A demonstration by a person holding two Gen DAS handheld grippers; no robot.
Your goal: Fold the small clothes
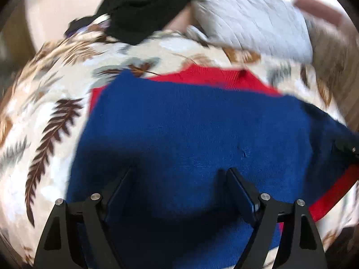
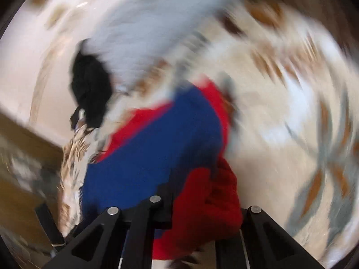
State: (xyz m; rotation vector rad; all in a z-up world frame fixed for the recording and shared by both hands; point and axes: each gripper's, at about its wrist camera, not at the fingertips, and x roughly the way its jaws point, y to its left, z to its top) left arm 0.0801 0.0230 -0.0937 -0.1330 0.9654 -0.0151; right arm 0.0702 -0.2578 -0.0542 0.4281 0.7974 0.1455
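A knit garment with a blue [image 1: 190,123] and a red [image 1: 208,76] part lies on a leaf-patterned bedspread [image 1: 51,103]. My left gripper [image 1: 180,169] hovers open just above the blue part, with nothing between its fingers. In the blurred right wrist view, the same garment [image 2: 157,139] hangs up toward my right gripper [image 2: 181,188]. That gripper is shut on a bunched red fold [image 2: 213,192], which hides the far finger. A black gripper part [image 1: 350,150] shows at the garment's raised right corner.
A black garment [image 1: 143,6] and a white quilted cover [image 1: 246,18] lie at the far side of the bed. Brown floor [image 2: 20,148] shows past the bed's left edge in the right wrist view. A blurred pinkish shape [image 1: 318,9] sits at the upper right.
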